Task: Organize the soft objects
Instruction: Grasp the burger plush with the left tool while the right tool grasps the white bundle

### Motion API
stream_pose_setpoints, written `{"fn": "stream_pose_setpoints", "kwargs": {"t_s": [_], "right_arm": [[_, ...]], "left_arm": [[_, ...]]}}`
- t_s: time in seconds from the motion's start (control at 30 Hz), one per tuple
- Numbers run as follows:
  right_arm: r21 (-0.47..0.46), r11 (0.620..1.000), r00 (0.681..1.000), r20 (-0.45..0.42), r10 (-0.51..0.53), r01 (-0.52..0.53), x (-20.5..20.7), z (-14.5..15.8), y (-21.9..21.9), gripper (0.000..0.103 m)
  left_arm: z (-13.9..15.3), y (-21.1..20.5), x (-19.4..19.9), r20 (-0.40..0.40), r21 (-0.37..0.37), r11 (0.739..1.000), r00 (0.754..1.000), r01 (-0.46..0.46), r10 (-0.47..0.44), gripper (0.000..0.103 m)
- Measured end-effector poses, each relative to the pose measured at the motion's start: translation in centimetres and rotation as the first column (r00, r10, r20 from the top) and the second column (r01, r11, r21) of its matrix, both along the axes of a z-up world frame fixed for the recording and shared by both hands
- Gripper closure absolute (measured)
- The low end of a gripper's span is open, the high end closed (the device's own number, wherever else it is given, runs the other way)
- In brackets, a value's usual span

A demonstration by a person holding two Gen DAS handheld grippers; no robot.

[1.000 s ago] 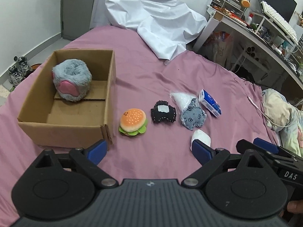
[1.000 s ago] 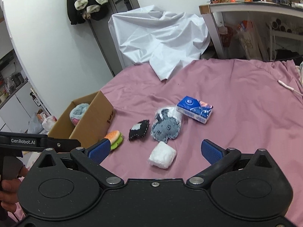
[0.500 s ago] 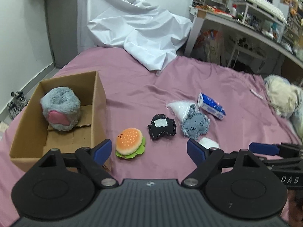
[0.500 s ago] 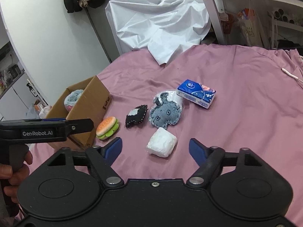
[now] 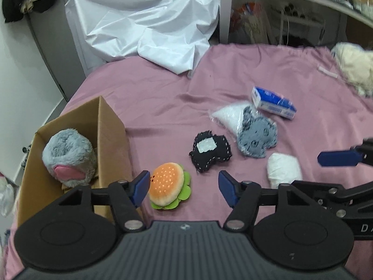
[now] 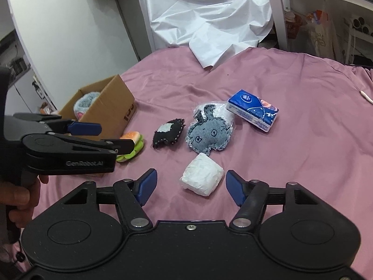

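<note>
On the pink bedspread, a burger plush (image 5: 169,187) lies between the fingers of my left gripper (image 5: 184,189), near the left pad. Those jaws are closing and do not press it. My right gripper (image 6: 191,187) hovers over a white soft pack (image 6: 201,177), which sits between its closing jaws, untouched. Beyond lie a black plush (image 5: 209,152), a denim plush (image 6: 208,134) and a blue tissue pack (image 6: 253,110). A cardboard box (image 5: 109,135) at the left holds a grey furry plush (image 5: 70,156).
A crumpled white sheet (image 5: 149,30) covers the far end of the bed. A cluttered desk (image 5: 291,0) stands behind at the right. Cream fabric (image 5: 354,65) lies at the right edge. A person's hand (image 6: 18,196) grips the left tool's handle.
Both grippers' jaws have narrowed. The left gripper has rolled level and moved down toward the burger plush. The right gripper has come lower and closer to the white pack.
</note>
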State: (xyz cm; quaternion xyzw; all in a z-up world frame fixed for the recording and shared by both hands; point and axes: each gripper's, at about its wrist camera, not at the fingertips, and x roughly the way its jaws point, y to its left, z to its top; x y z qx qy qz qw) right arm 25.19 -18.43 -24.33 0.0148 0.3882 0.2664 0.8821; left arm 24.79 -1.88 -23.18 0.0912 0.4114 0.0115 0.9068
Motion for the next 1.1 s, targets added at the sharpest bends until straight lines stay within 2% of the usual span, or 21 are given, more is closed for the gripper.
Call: {"fn": "stream_pose_setpoints", "kwargs": {"t_s": [0.1, 0.3, 0.57, 0.7, 0.8, 0.93, 1.1], "right_arm": [[-0.024, 1.000, 1.000, 0.002, 0.015, -0.015, 0.3, -0.5, 0.4, 0.044], [-0.040, 0.998, 0.999, 0.012, 0.043, -0.043, 0.5, -1.0, 1.3, 0.046], [-0.108, 0.992, 0.997, 0.043, 0.069, -0.064, 0.8, -2.2, 2.3, 0.046], [-0.138, 0.988, 0.996, 0.056, 0.076, -0.067, 0.8, -2.6, 2.5, 0.048], [-0.148, 0.987, 0.995, 0.060, 0.074, -0.065, 0.9, -2.8, 2.6, 0.056], [-0.136, 0.989, 0.996, 0.070, 0.061, -0.051, 1.0, -2.9, 2.2, 0.058], [-0.122, 0.992, 0.995, 0.090, 0.039, -0.028, 0.8, -2.5, 1.8, 0.058]], "left_arm": [[-0.7, -0.5, 0.2, 0.007, 0.065, 0.998, 1.000, 0.016, -0.016, 0.041], [-2.3, -0.3, 1.0, -0.018, 0.100, 0.995, 1.000, -0.008, 0.010, 0.046], [-3.7, -1.2, 1.0, 0.040, 0.193, 0.981, 0.999, -0.003, -0.005, 0.047], [-4.8, -1.2, 1.5, 0.009, 0.186, 0.983, 1.000, 0.003, -0.005, 0.057], [-5.4, -0.9, 1.6, 0.026, 0.199, 0.980, 1.000, -0.011, 0.006, 0.065], [-5.3, -0.4, 1.5, 0.041, 0.177, 0.984, 0.999, -0.038, 0.031, 0.078], [-4.6, -0.1, 1.1, 0.062, 0.145, 0.988, 0.997, -0.056, 0.048, 0.085]]}}
